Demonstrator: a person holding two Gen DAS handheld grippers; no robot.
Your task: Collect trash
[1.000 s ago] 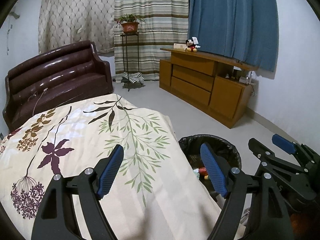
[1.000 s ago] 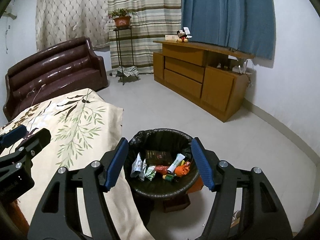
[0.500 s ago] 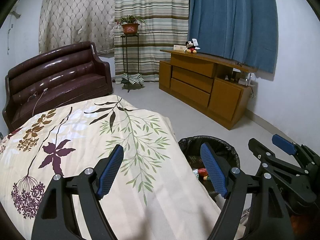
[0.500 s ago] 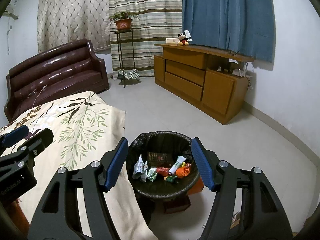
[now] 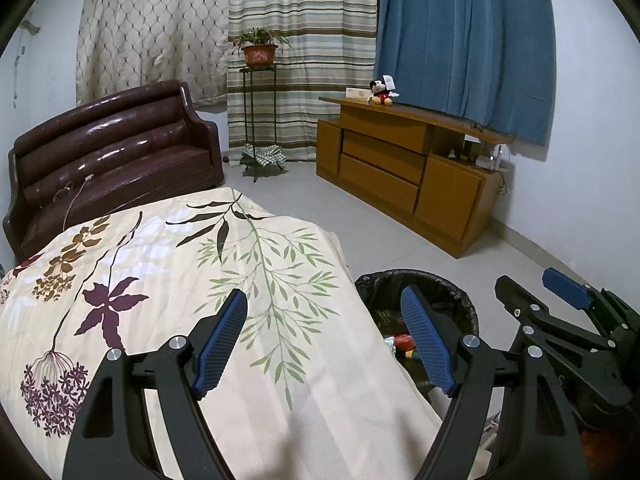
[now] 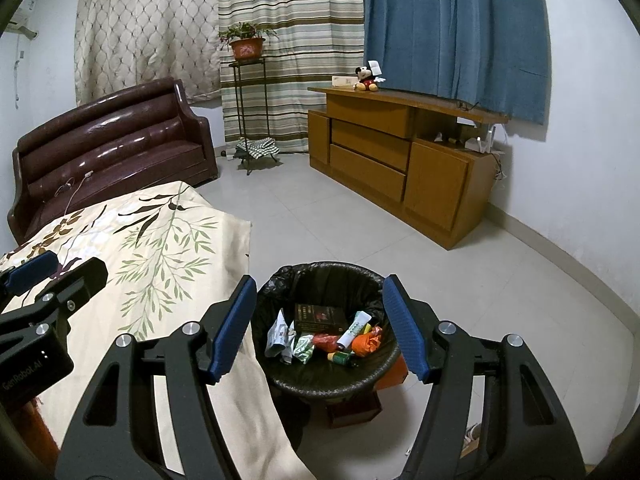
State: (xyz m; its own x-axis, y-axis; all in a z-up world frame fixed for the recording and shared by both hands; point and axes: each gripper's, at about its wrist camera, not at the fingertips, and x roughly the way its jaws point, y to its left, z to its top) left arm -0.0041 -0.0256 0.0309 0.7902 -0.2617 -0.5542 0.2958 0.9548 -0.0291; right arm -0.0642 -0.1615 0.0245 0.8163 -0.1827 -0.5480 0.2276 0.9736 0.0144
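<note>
Right view alone shows trash (image 6: 324,338) filling bin (image 6: 280,376), left claw (image 5: 324,338) spread over cloth (image 5: 160,264), right claw (image 6: 320,330) spread empty

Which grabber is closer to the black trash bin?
Right. The right gripper hangs open just above the trash bin, framing it between its fingers. The left gripper, also open, is over the floral cloth with the bin off to its right.

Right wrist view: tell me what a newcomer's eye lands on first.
First the black-lined trash bin on the floor, framed between the open blue pads of the right hand-held gripper, with wrappers, a white tube and a dark box inside. To its left lies the cream floral bedspread, bare of trash. Behind stand a maroon sofa and a wooden cabinet.
</note>
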